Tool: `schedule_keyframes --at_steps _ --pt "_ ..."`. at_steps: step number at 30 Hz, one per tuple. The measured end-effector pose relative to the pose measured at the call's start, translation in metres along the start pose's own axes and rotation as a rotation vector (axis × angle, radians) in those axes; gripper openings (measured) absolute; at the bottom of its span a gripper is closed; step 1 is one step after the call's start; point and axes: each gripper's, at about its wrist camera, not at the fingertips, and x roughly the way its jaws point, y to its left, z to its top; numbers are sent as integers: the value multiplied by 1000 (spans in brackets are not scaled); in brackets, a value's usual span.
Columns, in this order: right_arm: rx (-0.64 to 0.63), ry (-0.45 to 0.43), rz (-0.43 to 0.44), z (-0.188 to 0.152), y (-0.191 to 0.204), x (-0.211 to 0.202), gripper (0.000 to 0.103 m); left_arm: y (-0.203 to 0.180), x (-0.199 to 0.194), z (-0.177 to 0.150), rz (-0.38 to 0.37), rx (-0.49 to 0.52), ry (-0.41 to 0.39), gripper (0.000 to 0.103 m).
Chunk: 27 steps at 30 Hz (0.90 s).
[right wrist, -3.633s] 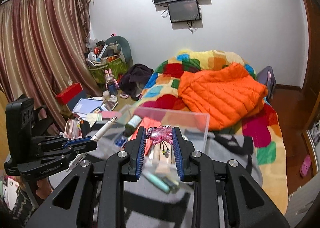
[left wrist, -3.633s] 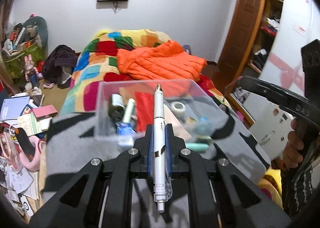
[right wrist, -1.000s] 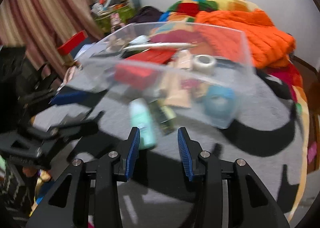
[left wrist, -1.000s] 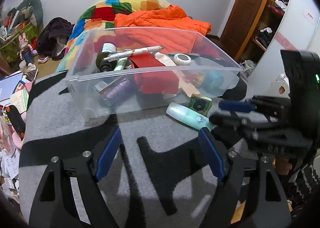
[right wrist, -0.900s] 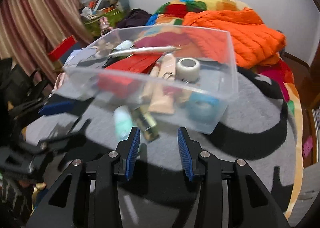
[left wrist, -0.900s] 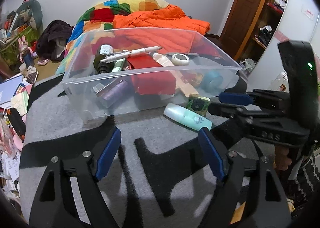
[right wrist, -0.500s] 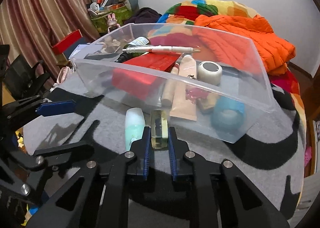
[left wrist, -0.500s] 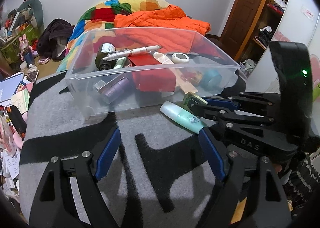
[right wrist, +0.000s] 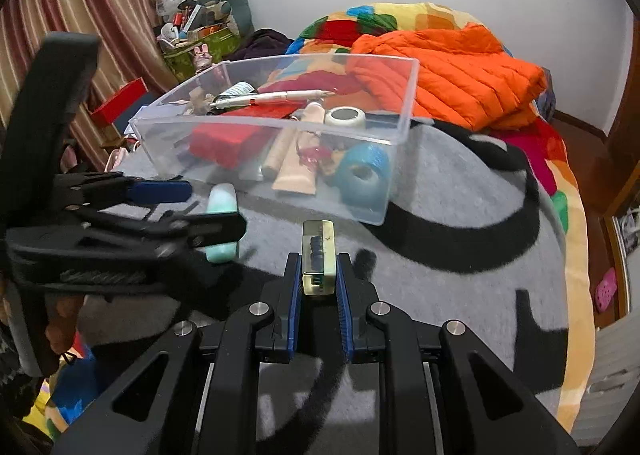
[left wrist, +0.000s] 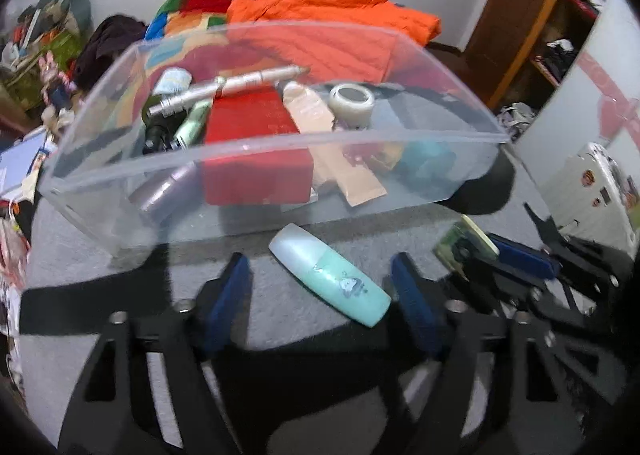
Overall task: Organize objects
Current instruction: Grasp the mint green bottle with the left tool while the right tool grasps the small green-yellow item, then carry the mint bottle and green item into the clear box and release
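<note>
— Grey blanket (right wrist: 460, 215), cluttered bedroom: what is shown?

— A clear bin (right wrist: 396, 127) is seen on the blanket, a pen (right wrist: 272, 98), red box (left wrist: 256, 147) and tape roll (right wrist: 365, 177) inside. The right gripper (right wrist: 319, 275) is held low and level before the bin, clamped on a small yellow-green bottle (right wrist: 318, 255).

— And the left?

— The left gripper (left wrist: 320, 295) is angled down, its jaws spread wide around a mint tube (left wrist: 330, 275) lying on the blanket just outside the bin's near wall; contact cannot be told.

— What has changed?

— Half a second earlier the bottle was gripped beside the tube; it has since been lifted clear. The left gripper has been brought down over the tube.
</note>
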Motion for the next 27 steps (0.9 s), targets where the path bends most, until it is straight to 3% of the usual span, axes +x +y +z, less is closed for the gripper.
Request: schedule_keyframes --at_steps 2,7,17,27 --pt "9 -3 9 -2 -1 0 15 1 5 -3 14 -7 0 51" --pt "11 -22 31 -5 2 -5 15 4 -4 -17 28 21 -13 14" --pt "12 -49 67 0 12 -16 15 1 -31 -44 -11 64 -62 13" --pt "5 -148 70 31 20 -45 15 -12 -83 -29 -38 110 -228 13"
